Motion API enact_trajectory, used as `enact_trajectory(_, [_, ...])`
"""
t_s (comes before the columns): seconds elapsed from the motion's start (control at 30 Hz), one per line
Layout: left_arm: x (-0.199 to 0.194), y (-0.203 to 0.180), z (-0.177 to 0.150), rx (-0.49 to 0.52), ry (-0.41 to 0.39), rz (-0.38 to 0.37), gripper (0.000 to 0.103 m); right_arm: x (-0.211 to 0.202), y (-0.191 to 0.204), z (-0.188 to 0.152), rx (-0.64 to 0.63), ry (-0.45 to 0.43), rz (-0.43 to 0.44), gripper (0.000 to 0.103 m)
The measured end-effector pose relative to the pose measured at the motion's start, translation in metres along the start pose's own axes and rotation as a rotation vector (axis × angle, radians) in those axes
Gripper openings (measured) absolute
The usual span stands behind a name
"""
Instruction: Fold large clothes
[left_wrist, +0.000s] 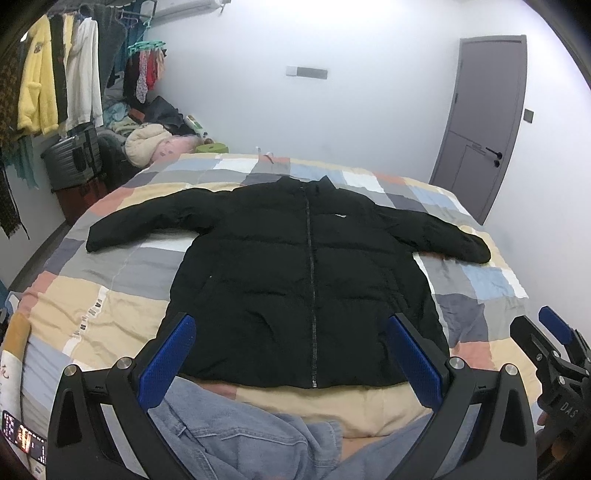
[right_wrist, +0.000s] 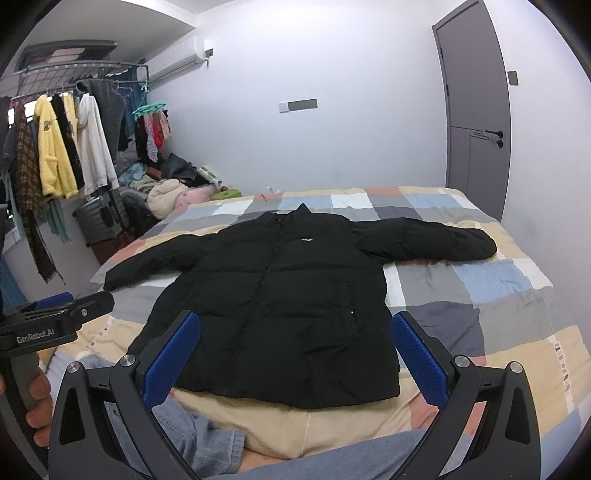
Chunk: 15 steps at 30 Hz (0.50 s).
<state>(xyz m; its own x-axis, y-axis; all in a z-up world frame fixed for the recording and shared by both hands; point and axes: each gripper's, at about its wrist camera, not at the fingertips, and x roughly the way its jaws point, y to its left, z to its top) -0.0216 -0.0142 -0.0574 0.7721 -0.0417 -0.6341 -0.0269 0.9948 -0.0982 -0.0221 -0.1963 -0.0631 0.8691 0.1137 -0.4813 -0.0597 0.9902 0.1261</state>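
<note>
Two grippers are held above the near edge of a bed, and nothing is gripped by either. Going from left to right, a rack of hanging clothes is seen against the left wall, with a yellow robe and a white garment among them. A dark suitcase is stood below the rack, and a heap of loose clothes is piled beside it in the corner.

The bed is covered by a patchwork quilt of grey, blue, cream and salmon squares. A black puffer jacket is laid flat on the quilt, front up and zipped, with its collar toward the far wall and its hem toward the cameras. Both sleeves are spread out sideways. A small white logo is seen on its chest.

The left gripper is held with its blue-padded fingers wide apart over the jacket's hem, not touching it. The right gripper is likewise spread wide, over the hem's right part, with the cloth untouched. A blue denim garment is seen crumpled below both grippers at the near edge.

A grey door with a black handle is set in the wall at the far right.
</note>
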Motion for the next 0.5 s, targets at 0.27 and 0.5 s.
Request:
enact_trajectory(0.27, [0.0021, 0.0059, 0.0002, -0.005, 0.004, 0.007, 0.103, 0.0008, -0.0011, -0.0002, 0.003, 0.000, -0.001, 0.103])
enact_trajectory(0.5, [0.0044, 0.0063, 0.0006, -0.004, 0.005, 0.004, 0.103, 0.0018, 0.0002, -0.0006, 0.003, 0.003, -0.006, 0.103])
